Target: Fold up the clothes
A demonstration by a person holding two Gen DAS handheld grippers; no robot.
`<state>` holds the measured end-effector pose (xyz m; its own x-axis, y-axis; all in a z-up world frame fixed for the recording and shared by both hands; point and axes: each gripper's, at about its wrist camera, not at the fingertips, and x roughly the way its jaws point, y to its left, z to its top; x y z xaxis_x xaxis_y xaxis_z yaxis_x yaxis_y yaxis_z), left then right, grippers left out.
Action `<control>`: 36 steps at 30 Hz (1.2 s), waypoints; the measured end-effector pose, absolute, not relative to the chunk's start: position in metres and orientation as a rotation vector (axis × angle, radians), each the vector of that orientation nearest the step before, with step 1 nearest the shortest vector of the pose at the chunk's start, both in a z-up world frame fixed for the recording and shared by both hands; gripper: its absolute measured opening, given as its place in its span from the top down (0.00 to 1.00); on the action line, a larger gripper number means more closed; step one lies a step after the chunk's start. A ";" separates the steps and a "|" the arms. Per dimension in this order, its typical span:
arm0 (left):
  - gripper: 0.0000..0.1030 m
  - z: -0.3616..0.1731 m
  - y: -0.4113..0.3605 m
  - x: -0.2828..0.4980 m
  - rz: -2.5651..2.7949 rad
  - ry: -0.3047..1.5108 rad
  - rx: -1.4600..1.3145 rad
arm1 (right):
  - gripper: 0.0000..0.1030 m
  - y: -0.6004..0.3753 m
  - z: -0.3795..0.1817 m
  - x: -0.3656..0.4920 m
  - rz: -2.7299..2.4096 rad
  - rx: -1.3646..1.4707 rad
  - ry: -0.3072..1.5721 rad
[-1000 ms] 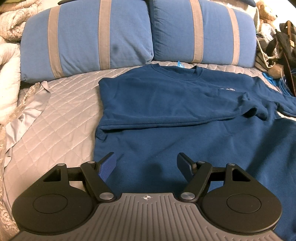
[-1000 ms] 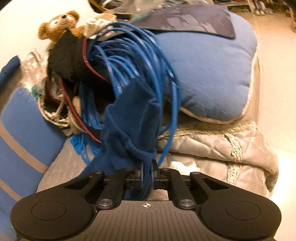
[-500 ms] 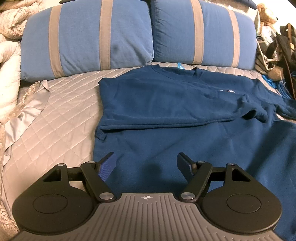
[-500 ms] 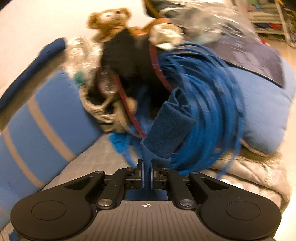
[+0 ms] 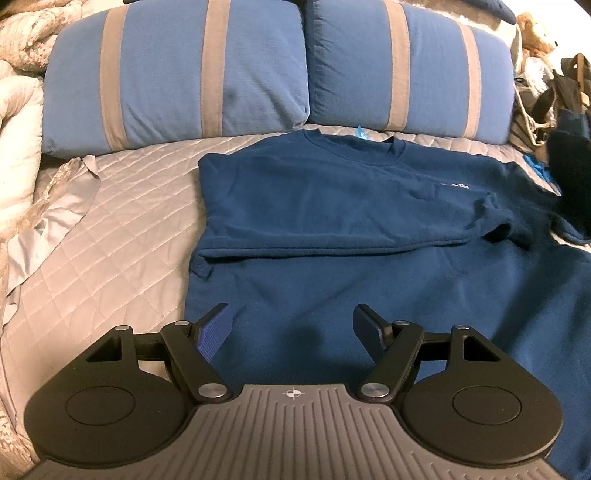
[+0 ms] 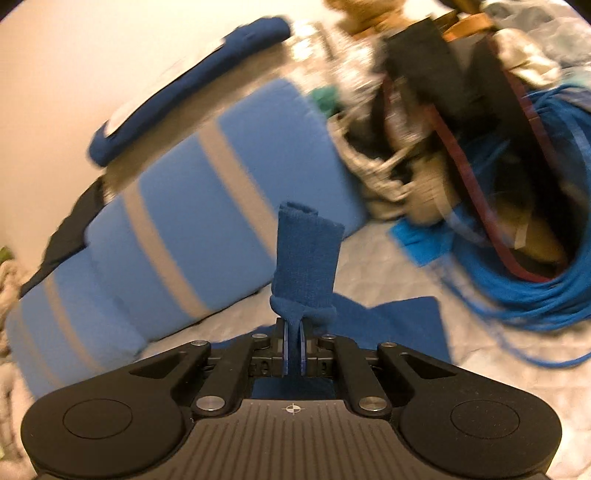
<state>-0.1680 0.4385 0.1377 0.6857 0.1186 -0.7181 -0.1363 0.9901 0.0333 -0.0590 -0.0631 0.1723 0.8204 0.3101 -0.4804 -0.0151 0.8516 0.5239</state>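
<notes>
The navy sweatshirt (image 5: 332,206) lies spread across the frame's middle on the quilted bed (image 5: 122,221). The left gripper (image 5: 291,328) hangs released above its hem. The right gripper (image 6: 293,347) pinches what seems its sleeve cuff (image 6: 306,254), blurred, at centre.

Place: a bedroom in a home, lived-in and cluttered.
Bed: a grey quilted bedspread (image 5: 122,236) with diamond stitching covers the mattress.
Pillows: two blue pillows with grey stripes (image 5: 207,70) stand side by side at the head of the bed.
Bedding: a pale bunched comforter (image 5: 18,122) lies at the left edge.
Clothing: a navy sweatshirt (image 5: 332,206) is spread flat on the bedspread.
Clutter: a teddy bear (image 5: 533,33), bags with straps (image 6: 424,122) and a coil of blue cable (image 6: 535,266) are piled beside the pillows.
Wall: plain and cream-coloured (image 6: 74,74) behind the bed.
</notes>
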 end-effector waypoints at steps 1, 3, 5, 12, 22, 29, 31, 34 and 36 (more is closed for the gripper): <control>0.30 0.138 0.439 -0.168 0.142 0.802 -0.025 | 0.92 -0.053 0.172 -0.057 0.202 0.524 0.594; 0.30 0.138 0.440 -0.168 0.141 0.802 -0.029 | 0.92 -0.031 0.171 -0.053 0.251 0.513 0.608; 0.30 0.138 0.440 -0.168 0.143 0.801 -0.030 | 0.92 -0.009 0.168 -0.049 0.295 0.494 0.621; 0.30 0.138 0.441 -0.168 0.146 0.801 -0.035 | 0.92 0.082 0.166 -0.050 0.450 0.321 0.617; 0.30 0.140 0.448 -0.161 0.050 0.861 -0.075 | 0.30 0.191 0.136 -0.092 0.777 -0.107 0.811; 0.30 0.176 0.443 -0.111 -0.155 0.841 -0.306 | 0.15 0.165 0.150 -0.123 0.744 -0.159 0.718; 0.30 0.170 0.442 -0.080 -0.242 0.883 -0.459 | 0.14 0.156 0.152 -0.123 0.710 -0.143 0.706; 0.30 0.143 0.441 -0.038 -0.290 0.949 -0.672 | 0.14 0.142 0.153 -0.125 0.669 -0.115 0.694; 0.30 0.118 0.441 -0.015 -0.283 0.978 -0.821 | 0.14 0.131 0.154 -0.128 0.655 -0.092 0.689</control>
